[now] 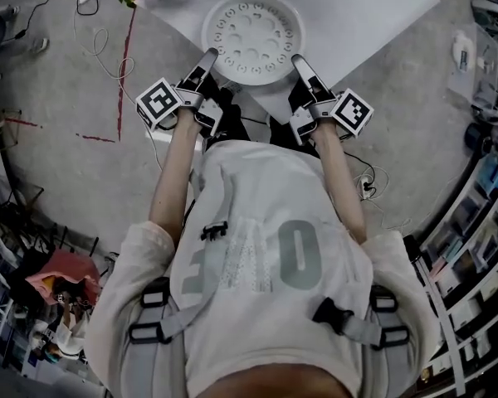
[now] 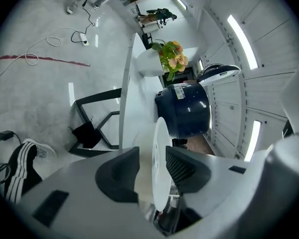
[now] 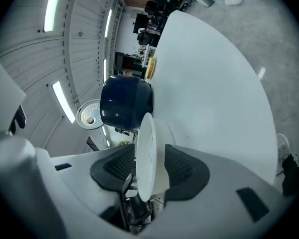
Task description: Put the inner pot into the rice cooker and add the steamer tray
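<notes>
Steamer tray (image 1: pixel 251 36), a round white perforated plastic-looking dish, sits at the counter's (image 1: pixel 357 15) near edge in the head view; it is likely light, stiff and slick, and best held by opposite rims. Left gripper view: the left tool (image 2: pixel 150 169) is partly closed, ribbed pads (image 2: pixel 187 166) pinching the thin rim, with the navy rice cooker (image 2: pixel 183 111) beyond. Right gripper view: the right tool (image 3: pixel 148 169) grips the opposite rim likewise.
</notes>
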Demonstrator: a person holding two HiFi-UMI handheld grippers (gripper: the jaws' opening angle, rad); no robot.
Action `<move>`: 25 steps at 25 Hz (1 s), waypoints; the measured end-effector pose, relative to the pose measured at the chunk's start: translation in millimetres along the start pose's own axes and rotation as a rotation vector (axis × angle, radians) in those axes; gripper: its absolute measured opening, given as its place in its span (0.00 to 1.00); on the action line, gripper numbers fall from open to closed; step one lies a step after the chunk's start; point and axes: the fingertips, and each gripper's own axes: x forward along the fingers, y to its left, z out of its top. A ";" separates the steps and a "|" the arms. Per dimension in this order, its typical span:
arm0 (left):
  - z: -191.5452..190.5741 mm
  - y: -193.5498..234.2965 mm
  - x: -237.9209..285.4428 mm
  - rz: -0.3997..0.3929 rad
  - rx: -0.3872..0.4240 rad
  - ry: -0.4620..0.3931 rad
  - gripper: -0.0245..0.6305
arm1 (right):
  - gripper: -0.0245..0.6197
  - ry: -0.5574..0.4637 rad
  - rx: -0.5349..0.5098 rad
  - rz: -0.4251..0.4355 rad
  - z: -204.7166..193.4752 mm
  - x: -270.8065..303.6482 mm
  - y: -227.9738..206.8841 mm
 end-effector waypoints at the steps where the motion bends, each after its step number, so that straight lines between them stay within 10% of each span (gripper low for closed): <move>1: -1.5 1.2 0.0 0.003 -0.002 0.006 0.30 | 0.31 0.010 -0.006 -0.004 -2.0 0.6 -0.7; 7: 1.0 1.7 -3.0 0.025 0.040 0.014 0.16 | 0.08 0.026 -0.043 -0.051 -2.1 1.8 -5.6; 25: 10.2 -70.8 -5.0 -0.089 0.181 -0.051 0.11 | 0.08 0.008 -0.147 0.037 28.8 -9.6 58.7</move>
